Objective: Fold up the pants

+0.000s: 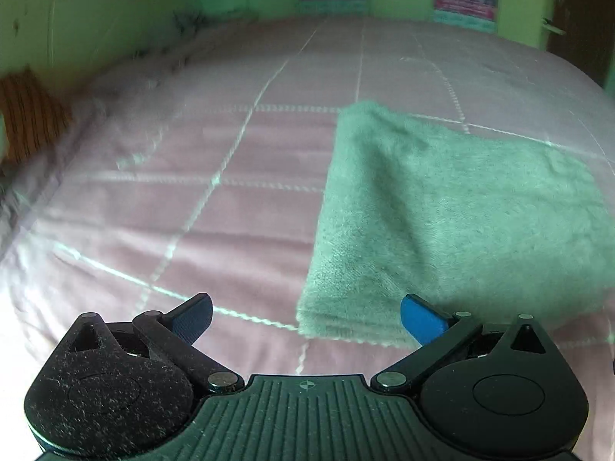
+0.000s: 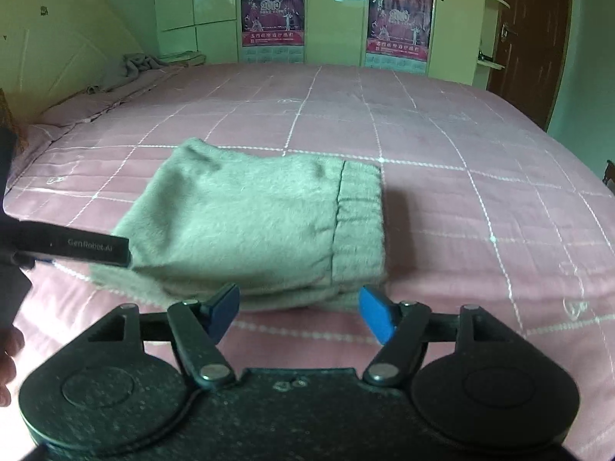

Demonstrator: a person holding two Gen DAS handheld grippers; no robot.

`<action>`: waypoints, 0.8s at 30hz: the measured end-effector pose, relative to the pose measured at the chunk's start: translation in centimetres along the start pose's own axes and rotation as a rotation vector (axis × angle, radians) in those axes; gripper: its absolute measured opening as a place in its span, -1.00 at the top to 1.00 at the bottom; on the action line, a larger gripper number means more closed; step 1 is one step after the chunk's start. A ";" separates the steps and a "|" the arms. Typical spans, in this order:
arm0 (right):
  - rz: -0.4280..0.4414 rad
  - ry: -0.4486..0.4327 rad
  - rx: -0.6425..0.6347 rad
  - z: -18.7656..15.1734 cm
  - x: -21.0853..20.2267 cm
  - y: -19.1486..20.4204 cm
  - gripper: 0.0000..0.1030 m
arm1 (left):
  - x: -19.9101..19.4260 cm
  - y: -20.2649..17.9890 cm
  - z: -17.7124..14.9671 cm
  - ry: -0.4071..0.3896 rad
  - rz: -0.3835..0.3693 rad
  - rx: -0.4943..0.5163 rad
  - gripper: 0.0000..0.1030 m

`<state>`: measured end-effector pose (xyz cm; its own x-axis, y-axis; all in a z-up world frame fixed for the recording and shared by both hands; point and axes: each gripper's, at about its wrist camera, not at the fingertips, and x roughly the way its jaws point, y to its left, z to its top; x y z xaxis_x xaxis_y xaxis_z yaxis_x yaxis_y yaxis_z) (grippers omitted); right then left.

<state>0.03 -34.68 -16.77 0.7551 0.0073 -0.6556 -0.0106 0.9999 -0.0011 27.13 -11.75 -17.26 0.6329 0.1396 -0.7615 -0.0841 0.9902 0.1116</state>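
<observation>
The pants [image 2: 250, 226] lie folded into a compact grey-green rectangle on the bed [image 2: 442, 146], near its front edge and well apart from the far edge by the wardrobe [image 2: 334, 11]. Their ribbed waistband [image 2: 359, 223] forms the bundle's right end in the right wrist view, and stacked layers show along the front edge of the fold. The right gripper [image 2: 300, 315] hovers just in front of the bundle with its blue-padded fingers [image 2: 374, 317] spread wide and nothing between them. The left gripper [image 1: 305, 319] is likewise wide open and empty, set at the front left corner of the pants [image 1: 442, 215], the right-hand pad over the fabric's edge; whether it touches is unclear. In the right wrist view the left gripper [image 2: 73, 247] appears as a dark bar reaching the bundle's left end. A crumpled grey cloth [image 2: 130, 67] lies at the bed's far left corner, and two posters [image 2: 273, 11] hang on the wardrobe.
</observation>
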 end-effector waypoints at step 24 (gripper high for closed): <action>0.080 -0.200 0.036 -5.0 -17.4 1.1 -0.56 | -23.0 2.3 -9.7 -0.300 -0.047 0.111 -1.00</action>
<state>-16.40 -33.71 -9.16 0.8677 0.0847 -0.4899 -0.0552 0.9957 0.0745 4.89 -12.61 -5.69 0.8339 0.0693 -0.5475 0.0244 0.9865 0.1621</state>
